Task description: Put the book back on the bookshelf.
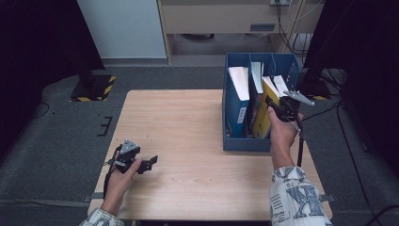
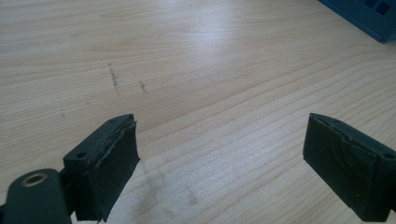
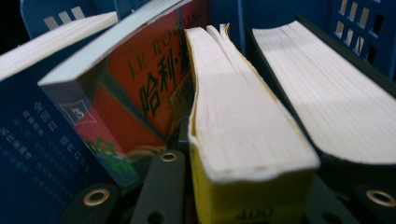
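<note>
From the high view, a pale wooden counter [image 1: 188,136] is standing on dark grey carpet [image 1: 56,141]. A blue plastic file box [image 1: 244,141] with slotted walls is sitting on the counter's right part, holding several books standing on edge. Behind the counter, a light panel [image 1: 124,28] and a beige cabinet [image 1: 216,16] are lining the far wall, with dark stands at both sides and a yellow-and-black striped base [image 1: 94,87] on the floor at left. The left gripper [image 1: 149,163] is resting low over the counter's near left part, well apart from the box. The right gripper [image 1: 272,104] is reaching into the box at the yellow-covered paperback book [image 1: 263,120].

In the left gripper view, the two black padded jaws are standing wide apart with nothing between them, above bare wood grain bearing a few faint dark scuffs [image 2: 113,77]. A corner of the blue box is showing at top right.

In the right gripper view, the yellow book is sitting between the jaws, which are flanking its spine on either side; whether they are pressing on it I cannot tell. An orange-red paperback [image 3: 140,88] is leaning to its left, a dark blue book [image 3: 32,140] further left, and a thick black-covered book [image 3: 327,93] to its right.
</note>
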Tool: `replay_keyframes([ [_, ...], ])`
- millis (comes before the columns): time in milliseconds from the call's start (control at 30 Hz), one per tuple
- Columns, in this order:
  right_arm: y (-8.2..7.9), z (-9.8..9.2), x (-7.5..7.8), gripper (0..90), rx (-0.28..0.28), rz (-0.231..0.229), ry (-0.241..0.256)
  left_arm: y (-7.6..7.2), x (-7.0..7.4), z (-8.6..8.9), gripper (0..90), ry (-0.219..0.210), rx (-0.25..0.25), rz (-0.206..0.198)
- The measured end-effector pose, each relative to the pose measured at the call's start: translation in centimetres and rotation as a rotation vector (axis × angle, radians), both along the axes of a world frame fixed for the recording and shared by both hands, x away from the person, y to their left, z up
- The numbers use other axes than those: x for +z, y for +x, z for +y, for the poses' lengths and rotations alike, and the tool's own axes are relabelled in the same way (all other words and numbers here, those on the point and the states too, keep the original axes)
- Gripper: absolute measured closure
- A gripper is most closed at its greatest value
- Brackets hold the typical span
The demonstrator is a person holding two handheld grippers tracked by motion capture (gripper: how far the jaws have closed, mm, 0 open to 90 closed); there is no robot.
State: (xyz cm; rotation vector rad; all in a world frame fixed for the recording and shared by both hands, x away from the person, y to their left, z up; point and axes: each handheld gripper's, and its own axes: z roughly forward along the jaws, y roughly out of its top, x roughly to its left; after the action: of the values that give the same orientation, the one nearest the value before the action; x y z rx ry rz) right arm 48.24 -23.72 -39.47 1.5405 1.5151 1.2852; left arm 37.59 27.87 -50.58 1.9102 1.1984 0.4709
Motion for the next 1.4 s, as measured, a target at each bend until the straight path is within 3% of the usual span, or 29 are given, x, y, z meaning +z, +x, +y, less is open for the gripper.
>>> replay_keyframes([
  [400, -0.4, 0.0, -0.4, 74.7, 0.000, 0.012, -0.001, 0.0, 0.0, 0.0, 9.5, 0.001, 0.000, 0.000],
  [833, -2.0, 0.4, -0.4, 74.0, 0.018, 0.048, -0.046, 0.0, 0.0, -0.1, 9.4, 0.005, -0.002, 0.001],
  [1400, -2.9, 0.2, 0.1, 69.4, 0.036, 0.064, -0.007, -0.1, 0.0, -0.1, 9.4, 0.004, 0.001, 0.001],
])
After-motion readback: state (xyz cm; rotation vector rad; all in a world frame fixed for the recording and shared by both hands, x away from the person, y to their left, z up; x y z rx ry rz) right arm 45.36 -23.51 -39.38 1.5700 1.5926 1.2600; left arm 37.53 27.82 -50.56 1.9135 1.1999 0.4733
